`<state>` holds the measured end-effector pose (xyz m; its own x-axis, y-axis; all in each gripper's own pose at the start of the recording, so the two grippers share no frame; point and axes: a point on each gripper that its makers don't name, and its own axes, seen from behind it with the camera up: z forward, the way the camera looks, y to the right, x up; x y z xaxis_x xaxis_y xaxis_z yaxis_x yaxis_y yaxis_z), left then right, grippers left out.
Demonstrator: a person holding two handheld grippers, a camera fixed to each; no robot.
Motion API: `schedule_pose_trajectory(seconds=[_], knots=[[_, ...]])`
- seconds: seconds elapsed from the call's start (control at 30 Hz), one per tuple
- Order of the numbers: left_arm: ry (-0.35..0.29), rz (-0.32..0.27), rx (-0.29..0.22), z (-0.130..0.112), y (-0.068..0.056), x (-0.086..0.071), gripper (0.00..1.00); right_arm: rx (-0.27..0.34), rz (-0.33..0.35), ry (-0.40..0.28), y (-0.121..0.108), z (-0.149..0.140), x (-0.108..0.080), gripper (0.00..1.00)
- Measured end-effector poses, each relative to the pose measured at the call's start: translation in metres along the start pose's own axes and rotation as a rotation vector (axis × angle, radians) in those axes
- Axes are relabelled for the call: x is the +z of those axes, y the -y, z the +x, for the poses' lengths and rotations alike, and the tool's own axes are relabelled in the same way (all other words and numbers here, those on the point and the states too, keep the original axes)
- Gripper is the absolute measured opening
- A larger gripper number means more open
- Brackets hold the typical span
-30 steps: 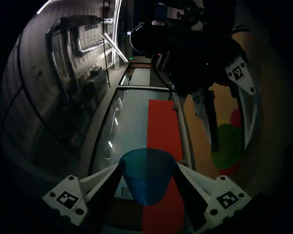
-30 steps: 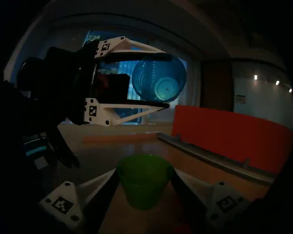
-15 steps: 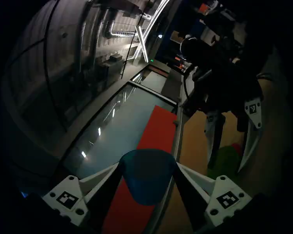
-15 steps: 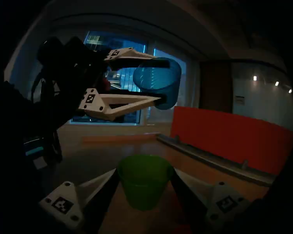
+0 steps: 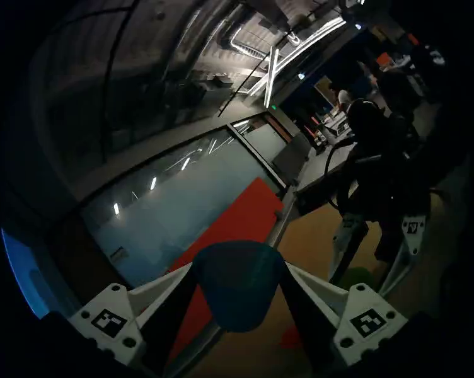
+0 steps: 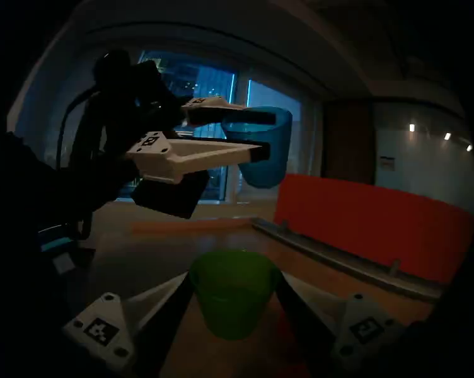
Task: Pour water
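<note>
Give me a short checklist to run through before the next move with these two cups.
1. Left gripper shut on the blue cup, a finger on each side: ok.
2. Right gripper shut on the green cup, a finger on each side: ok.
3. Blue cup close to upright, mouth up, as seen in the right gripper view: ok.
4. Blue cup apart from the green cup, held higher and farther off: ok.
5. Water level in either cup: cannot tell, the pictures are too dim.
6. Green cup's base resting on the table: cannot tell, its bottom is hidden between the fingers.
</note>
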<state>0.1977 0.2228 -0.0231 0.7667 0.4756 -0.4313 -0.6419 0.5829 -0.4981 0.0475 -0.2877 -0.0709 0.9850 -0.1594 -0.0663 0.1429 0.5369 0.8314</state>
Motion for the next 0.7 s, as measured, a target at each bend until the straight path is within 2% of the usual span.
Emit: schedule_pose_trajectory(seconds=[0.5, 0.6, 0.7], knots=[[0.006, -0.052, -0.378, -0.014, 0.003, 0.006, 0.87, -0.001, -0.009, -0.012, 0.000, 0.005, -0.001, 1.00], [0.002, -0.064, -0.444, -0.016, 0.005, 0.007, 0.87, 0.000, -0.010, -0.014, 0.000, 0.006, -0.001, 1.00], [0.003, -0.068, -0.479, -0.020, 0.006, 0.008, 0.87, -0.002, -0.009, -0.013, 0.001, 0.006, -0.001, 1.00]])
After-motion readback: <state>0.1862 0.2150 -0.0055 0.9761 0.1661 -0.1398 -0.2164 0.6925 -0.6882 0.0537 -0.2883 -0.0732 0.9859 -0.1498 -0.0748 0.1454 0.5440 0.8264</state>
